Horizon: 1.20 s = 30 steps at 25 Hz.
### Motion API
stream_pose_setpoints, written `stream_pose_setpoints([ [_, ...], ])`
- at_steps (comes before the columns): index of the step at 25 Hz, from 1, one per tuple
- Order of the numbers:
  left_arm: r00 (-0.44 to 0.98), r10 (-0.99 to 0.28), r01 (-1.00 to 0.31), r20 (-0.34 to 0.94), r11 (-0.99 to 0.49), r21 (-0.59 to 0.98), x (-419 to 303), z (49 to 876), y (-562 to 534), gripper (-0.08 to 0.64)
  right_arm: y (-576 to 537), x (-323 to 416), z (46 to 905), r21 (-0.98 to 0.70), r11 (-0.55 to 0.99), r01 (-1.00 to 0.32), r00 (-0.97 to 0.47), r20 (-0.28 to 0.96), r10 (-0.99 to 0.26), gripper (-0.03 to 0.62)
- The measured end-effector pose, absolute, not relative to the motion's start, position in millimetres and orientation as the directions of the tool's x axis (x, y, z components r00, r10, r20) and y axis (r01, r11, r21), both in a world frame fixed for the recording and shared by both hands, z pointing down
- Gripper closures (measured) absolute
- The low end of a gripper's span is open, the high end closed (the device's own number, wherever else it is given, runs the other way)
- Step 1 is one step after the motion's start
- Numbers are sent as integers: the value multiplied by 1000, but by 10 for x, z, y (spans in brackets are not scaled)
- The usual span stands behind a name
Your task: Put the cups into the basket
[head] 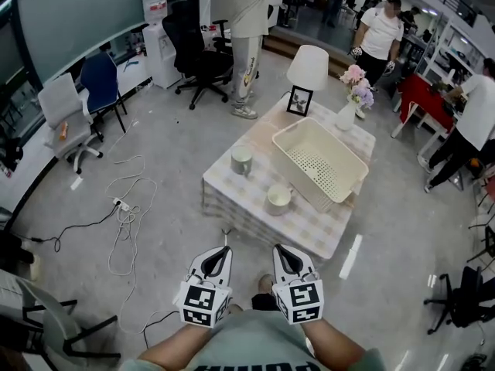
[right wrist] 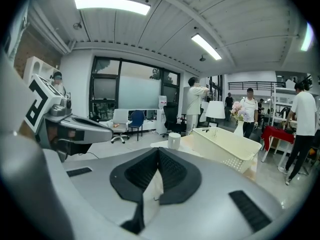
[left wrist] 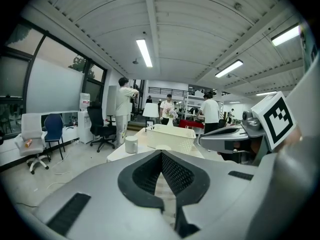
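A grey cup (head: 242,161) stands on the left part of the low table (head: 309,230) with its checked cloth. A cream cup (head: 278,198) stands nearer the front edge, close beside the cream basket (head: 321,165). Both grippers are held side by side well short of the table, above the floor. My left gripper (head: 225,248) has its jaws together with nothing between them, and so does my right gripper (head: 278,247). The left gripper view looks over the shut jaws (left wrist: 160,152) at the grey cup (left wrist: 131,144) and basket (left wrist: 170,136). The right gripper view shows the cup (right wrist: 174,140) and basket (right wrist: 225,145) ahead.
At the table's far end stand a lamp (head: 308,68), a photo frame (head: 299,100) and a vase of flowers (head: 352,99). Cables (head: 128,215) lie on the floor to the left. Office chairs (head: 197,49) and several people stand around the room.
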State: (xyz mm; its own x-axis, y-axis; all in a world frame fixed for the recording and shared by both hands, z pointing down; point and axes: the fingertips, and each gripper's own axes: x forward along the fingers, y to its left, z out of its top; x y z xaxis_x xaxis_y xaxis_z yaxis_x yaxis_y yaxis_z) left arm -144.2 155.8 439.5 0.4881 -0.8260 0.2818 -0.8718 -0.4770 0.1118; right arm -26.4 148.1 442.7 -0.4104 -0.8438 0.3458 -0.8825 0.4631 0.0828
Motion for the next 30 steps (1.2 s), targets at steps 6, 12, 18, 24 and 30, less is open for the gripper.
stream_pose_setpoints([
  [6, 473, -832, -880, 291, -462, 110, -1561, 4400, 1407, 555, 1333, -394, 4481, 77, 479, -874, -424, 360, -831, 580],
  [12, 473, -828, -879, 302, -466, 98, -1530, 4423, 1217, 555, 1122, -378, 4549, 67, 479, -876, -424, 368, -827, 580],
  [18, 474, -820, -878, 321, -469, 98, -1461, 4423, 998, 555, 912, -319, 4594, 58, 480, -875, -424, 388, -819, 580],
  [24, 472, -817, -878, 331, -468, 96, -1329, 4441, 736, 555, 660, -184, 4625, 50, 478, -877, -423, 392, -817, 580],
  [30, 473, -814, -878, 337, -469, 97, -1178, 4469, 497, 555, 436, -41, 4663, 53, 479, -876, -421, 399, -815, 580],
])
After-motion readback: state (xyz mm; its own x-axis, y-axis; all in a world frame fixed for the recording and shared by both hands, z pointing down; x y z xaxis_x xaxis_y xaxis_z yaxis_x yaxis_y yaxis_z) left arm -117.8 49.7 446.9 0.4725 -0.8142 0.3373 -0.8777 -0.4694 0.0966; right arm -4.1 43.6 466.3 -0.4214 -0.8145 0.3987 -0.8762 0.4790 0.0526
